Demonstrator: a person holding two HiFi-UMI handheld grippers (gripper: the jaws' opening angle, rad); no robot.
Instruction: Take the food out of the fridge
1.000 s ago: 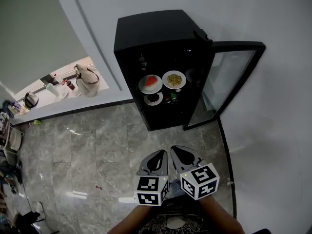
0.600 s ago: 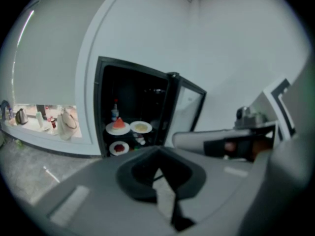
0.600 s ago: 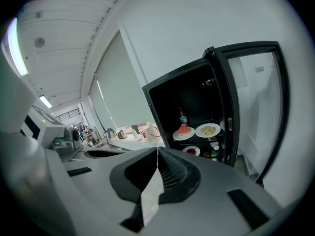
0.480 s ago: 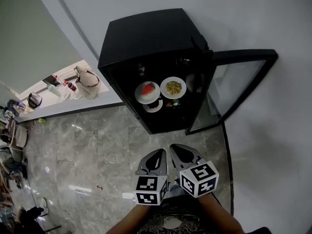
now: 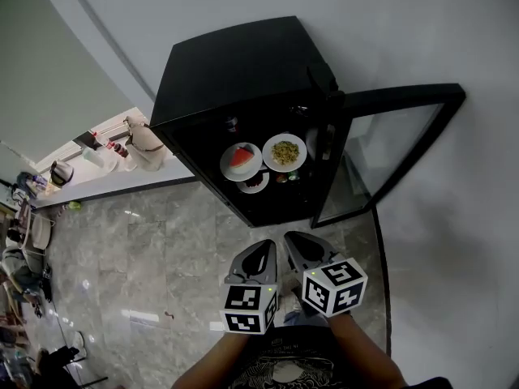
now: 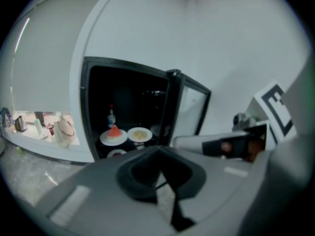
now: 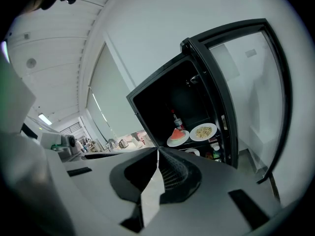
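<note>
"Black fridge (image 5: pixel 235 63) against the white wall. Is it open?"

"Yes. Its glass door (image 5: pixel 389 140) is swung out to the right, so the head view looks straight onto the shelves."

"Where is the food?"

"All of it is inside. The watermelon plate (image 5: pixel 241 160), white with a red wedge on it, sits just beside the noodle plate (image 5: pixel 285 152) on one shelf. A smaller plate (image 5: pixel 253 183) with something dark on it lies on the shelf below. A small bottle (image 5: pixel 232 124) stands behind the watermelon plate. The bits next to the smaller plate are too small to tell."

"And the grippers?"

"Both are low in front of the person, side by side over the grey marble floor (image 5: pixel 146 250). They point toward the fridge and are well apart from it. The left gripper (image 5: pixel 261 250) has its jaws closed tip to tip, with nothing between them. The right gripper (image 5: pixel 297 241) is the same, its ribbed pads pressed together and empty."

"Anything else nearby?"

"A tan handbag (image 5: pixel 139 138) sits on a light counter left of the fridge."
</note>
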